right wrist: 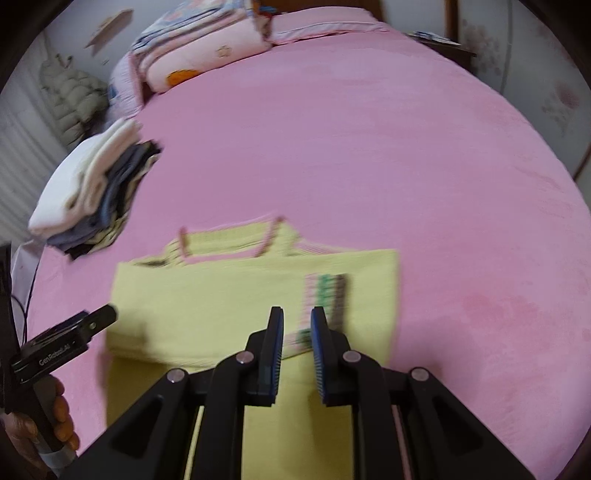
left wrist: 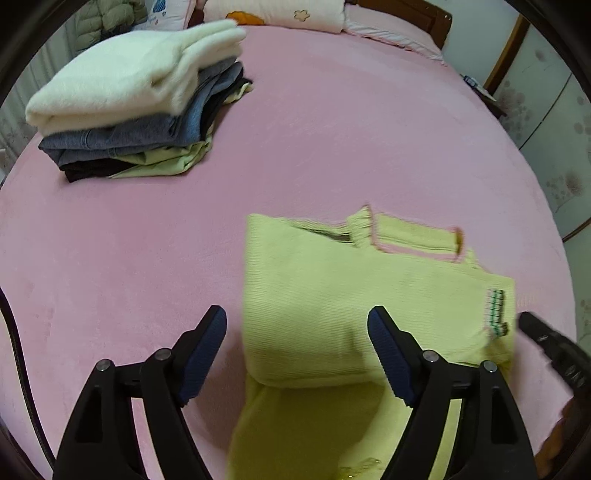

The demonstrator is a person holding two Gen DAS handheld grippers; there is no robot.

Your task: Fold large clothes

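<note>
1. The surface is a bed with a pink fleece sheet (left wrist: 332, 129), smooth and flat nearly everywhere. Everything below is placed relative to the yellow knit top (left wrist: 351, 302), which lies on the sheet near the cameras, partly folded, with its upper half doubled over the lower part.
2. Beyond the top and off to its left sits a stack of folded clothes (left wrist: 133, 107): a white fluffy one on top, grey and black pieces under it, a pale green one at the bottom. It's well apart from the top.
3. Far beyond the top, at the head of the bed, are pink pillows (left wrist: 273, 13) and a dark wooden headboard (left wrist: 417, 11). A puffy olive jacket (right wrist: 72, 103) hangs by the wall past the stack.
4. To the right of the top the sheet runs out to the bed edge, with a floral-patterned wardrobe door (left wrist: 546, 122) past that.
5. The left gripper (left wrist: 297, 354) hovers over the top's left edge, fingers spread wide, nothing between them.
6. The right gripper (right wrist: 297, 350) is over the top's striped trim (right wrist: 325, 295); its blue pads (right wrist: 319, 354) are close together with a narrow gap. The shot is blurry, so I can't tell if any fabric is pinched.
7. Open pink sheet lies between the top and the pillows, and also to its right.
</note>
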